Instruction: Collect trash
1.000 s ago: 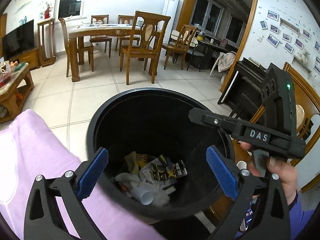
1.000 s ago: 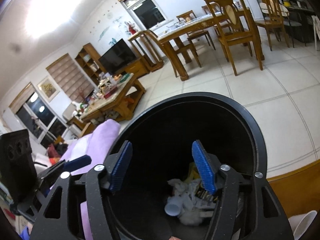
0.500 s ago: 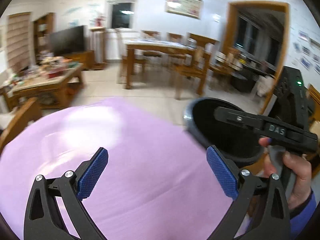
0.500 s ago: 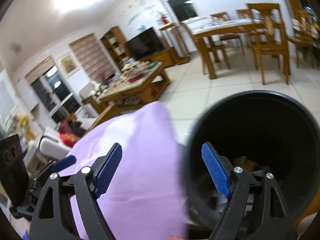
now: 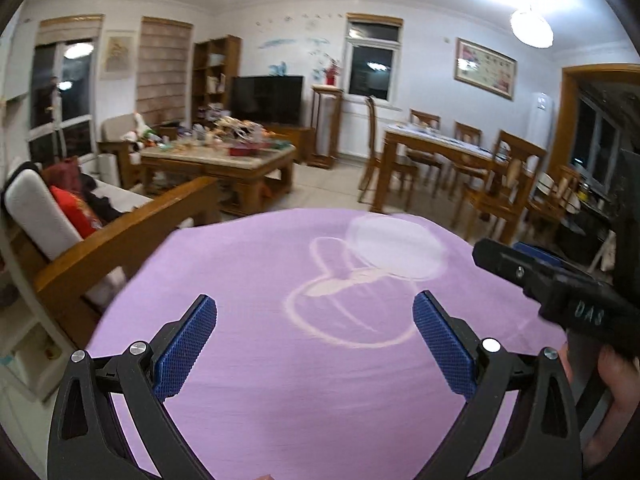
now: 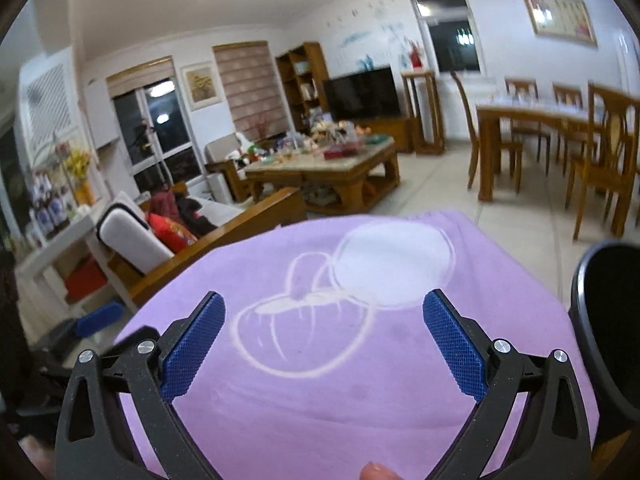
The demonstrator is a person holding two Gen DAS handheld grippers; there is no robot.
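The black trash bin point(image 6: 600, 320) shows only at the right edge of the right wrist view; its inside is hidden. My left gripper point(image 5: 315, 304) hangs open over a purple cloth point(image 5: 280, 380) with a white cartoon outline, with nothing between its blue pads. My right gripper point(image 6: 324, 300) is over the same cloth point(image 6: 360, 400), left of the bin, its jaws opening wide and empty. The right gripper's black body point(image 5: 576, 300), held by a hand point(image 5: 616, 392), sits at the right of the left wrist view. No loose trash is in sight on the cloth.
A sofa with a wooden arm point(image 5: 120, 236) and red cushion stands to the left. Beyond the cloth is a cluttered coffee table point(image 5: 216, 156), then a television point(image 5: 268, 98). A dining table with chairs point(image 5: 448, 148) fills the right. Tiled floor point(image 6: 520, 208) lies between.
Both views have swung left, from looking into the bin with its trash to the purple cloth. The bin left the left view and slid to the right edge. The right jaws widened.
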